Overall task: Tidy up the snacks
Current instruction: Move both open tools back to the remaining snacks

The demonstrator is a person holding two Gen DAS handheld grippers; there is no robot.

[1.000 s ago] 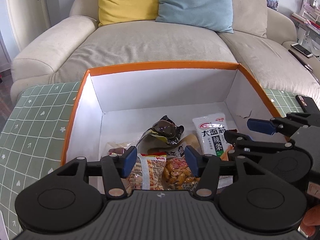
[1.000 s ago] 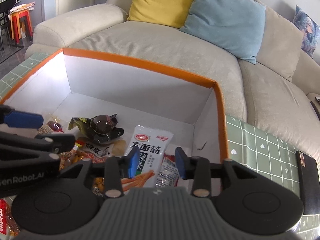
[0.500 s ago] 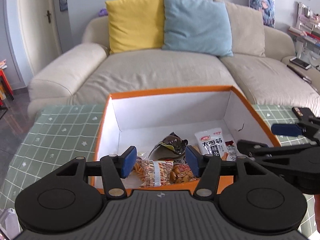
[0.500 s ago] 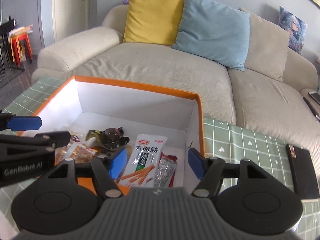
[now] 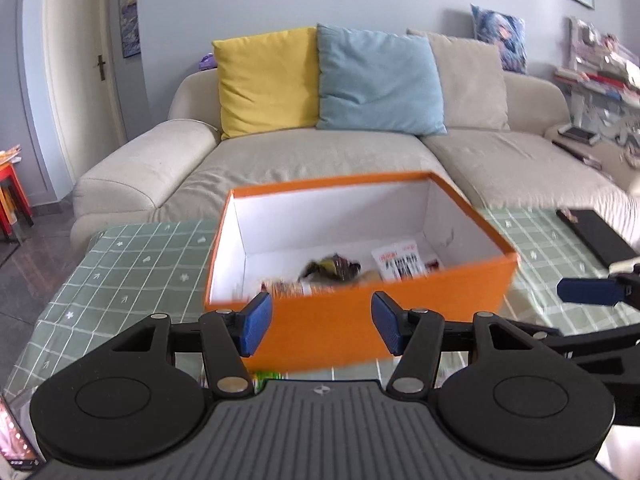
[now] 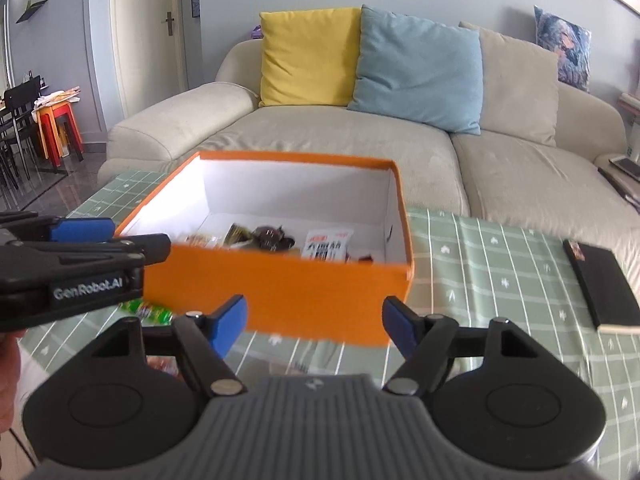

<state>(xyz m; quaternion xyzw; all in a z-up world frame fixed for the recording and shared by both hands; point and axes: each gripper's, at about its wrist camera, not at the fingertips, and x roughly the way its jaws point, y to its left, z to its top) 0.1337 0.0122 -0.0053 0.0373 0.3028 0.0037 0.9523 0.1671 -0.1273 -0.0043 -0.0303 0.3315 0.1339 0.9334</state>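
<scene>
An orange box (image 5: 360, 320) with white inside walls stands on the green checked tablecloth; it also shows in the right wrist view (image 6: 280, 288). Several snack packets lie inside, among them a white packet (image 5: 398, 260) and a dark wrapper (image 5: 332, 268). My left gripper (image 5: 322, 328) is open and empty, held in front of the box's near wall. My right gripper (image 6: 314, 326) is open and empty, also in front of the near wall. A green snack packet (image 6: 148, 311) lies on the cloth by the box's near left corner.
A black notebook (image 6: 600, 284) lies on the cloth to the right of the box. A beige sofa (image 5: 304, 160) with yellow and blue cushions stands just behind the table. More packets lie on the cloth under my grippers, mostly hidden.
Both grippers have pulled back and up from over the box's inside to in front of its near wall. The right gripper's jaws have opened wider.
</scene>
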